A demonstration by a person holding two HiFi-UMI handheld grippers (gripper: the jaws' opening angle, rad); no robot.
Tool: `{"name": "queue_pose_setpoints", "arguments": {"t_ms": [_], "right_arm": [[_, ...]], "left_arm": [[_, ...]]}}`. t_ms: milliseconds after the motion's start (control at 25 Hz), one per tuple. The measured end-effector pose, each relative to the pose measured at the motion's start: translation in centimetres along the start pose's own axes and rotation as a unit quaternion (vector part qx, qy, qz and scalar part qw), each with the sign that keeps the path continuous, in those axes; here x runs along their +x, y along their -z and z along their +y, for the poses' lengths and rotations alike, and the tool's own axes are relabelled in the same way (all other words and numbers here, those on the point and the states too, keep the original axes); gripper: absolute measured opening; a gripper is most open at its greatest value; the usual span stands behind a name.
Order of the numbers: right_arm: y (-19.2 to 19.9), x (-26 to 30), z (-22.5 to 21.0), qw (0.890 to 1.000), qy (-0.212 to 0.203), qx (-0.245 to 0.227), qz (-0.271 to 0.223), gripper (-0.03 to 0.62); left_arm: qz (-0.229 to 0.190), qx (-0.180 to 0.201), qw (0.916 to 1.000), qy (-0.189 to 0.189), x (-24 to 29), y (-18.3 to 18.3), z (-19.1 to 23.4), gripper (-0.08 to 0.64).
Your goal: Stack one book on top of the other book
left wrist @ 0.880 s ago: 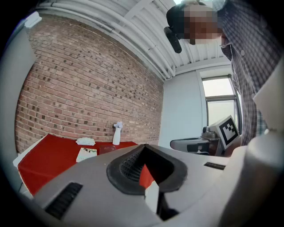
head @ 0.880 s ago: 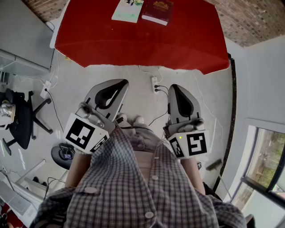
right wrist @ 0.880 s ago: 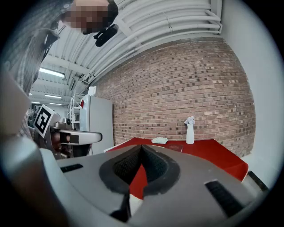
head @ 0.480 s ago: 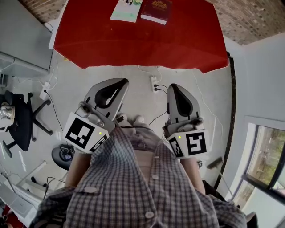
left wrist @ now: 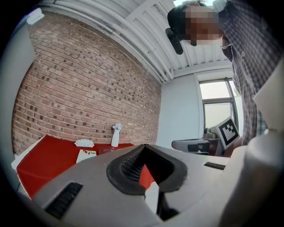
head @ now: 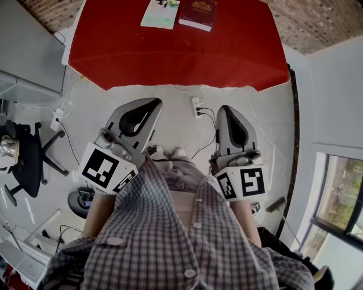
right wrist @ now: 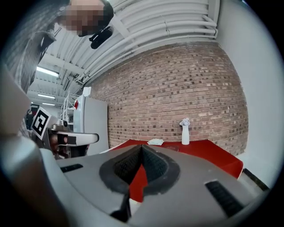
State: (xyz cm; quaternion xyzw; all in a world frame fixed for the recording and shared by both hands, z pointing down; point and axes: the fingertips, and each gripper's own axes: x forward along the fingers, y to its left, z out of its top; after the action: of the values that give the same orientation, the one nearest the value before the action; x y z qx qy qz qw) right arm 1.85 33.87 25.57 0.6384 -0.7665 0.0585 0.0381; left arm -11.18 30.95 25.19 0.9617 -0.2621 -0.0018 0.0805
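Two books lie side by side at the far edge of the red table [head: 181, 56]: a light-coloured book [head: 160, 12] on the left and a dark red book [head: 198, 12] on the right. My left gripper [head: 148, 103] and right gripper [head: 225, 109] are both shut and empty, held close to the person's body over the floor, well short of the table. In the left gripper view the shut jaws [left wrist: 143, 148] point level at the table, where the light book [left wrist: 86, 155] shows. The right gripper [right wrist: 142, 148] also faces the table [right wrist: 208, 150].
A white vase [right wrist: 185, 132] and a crumpled white cloth [right wrist: 155, 142] sit at the table's back by the brick wall. A power strip with cables [head: 197, 106] lies on the floor ahead. An office chair [head: 25, 153] stands left, a window [head: 340, 198] right.
Almost nothing: the head view has tipped slightly, so the table and books sit a little higher in the picture. Both grippers stay shut and in place.
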Motion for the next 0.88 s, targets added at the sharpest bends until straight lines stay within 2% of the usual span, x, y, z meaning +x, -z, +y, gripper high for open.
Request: {"name": "queue_pose_setpoints", "arguments": {"t_ms": [160, 400, 520, 600, 880], "right_arm": [[-0.2, 0.1, 1.3, 0.999, 0.01, -0.031, -0.005, 0.008], [-0.4, 0.2, 2.4, 1.0, 0.023, -0.007, -0.015, 0.008], [-0.7, 0.2, 3.5, 0.997, 0.029, -0.066, -0.009, 0.008], [-0.8, 0.1, 3.9, 0.996, 0.025, -0.082, -0.01, 0.008], [-0.2, 0.5, 3.2, 0.997, 0.025, -0.07, -0.004, 0.008]], "left_arm": [[-0.004, 0.005, 1.0, -0.001, -1.2, -0.1, 0.9, 0.008], [-0.01, 0.012, 0.9999, 0.0, -2.8, -0.5, 2.0, 0.008], [-0.013, 0.01, 0.9999, 0.002, -3.4, -0.6, 2.4, 0.008], [-0.014, 0.013, 0.9998, 0.003, -3.5, -0.6, 2.5, 0.008], [-0.008, 0.009, 0.9999, 0.01, -3.0, -0.2, 2.6, 0.008]]}}
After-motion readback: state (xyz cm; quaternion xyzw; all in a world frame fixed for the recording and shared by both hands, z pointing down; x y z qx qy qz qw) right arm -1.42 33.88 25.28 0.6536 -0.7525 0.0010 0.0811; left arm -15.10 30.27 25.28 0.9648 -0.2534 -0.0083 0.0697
